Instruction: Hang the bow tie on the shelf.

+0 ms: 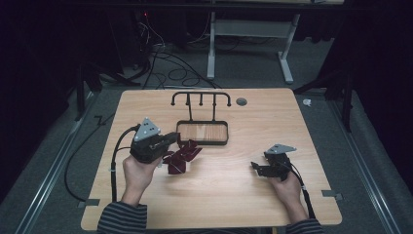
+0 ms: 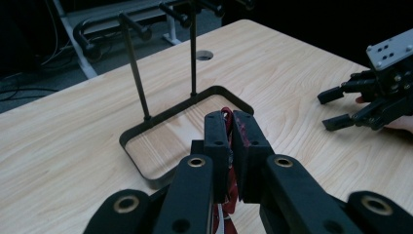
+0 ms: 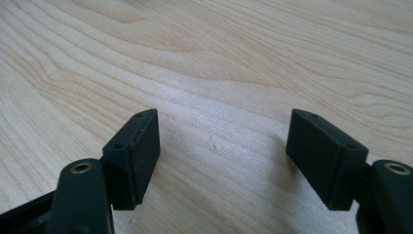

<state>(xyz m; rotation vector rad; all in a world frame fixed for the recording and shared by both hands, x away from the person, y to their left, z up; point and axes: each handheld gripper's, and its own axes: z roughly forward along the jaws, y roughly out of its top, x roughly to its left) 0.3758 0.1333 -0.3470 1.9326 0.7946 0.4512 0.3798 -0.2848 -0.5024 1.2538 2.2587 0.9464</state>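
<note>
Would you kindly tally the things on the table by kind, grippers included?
Grippers: 2, the left gripper and the right gripper
Black rack with tray base: 1
Dark red cloth item: 1
Total: 4

The high view looks down over the table [image 1: 272, 195]; both gripper views sit low, sharing its wood top.
</note>
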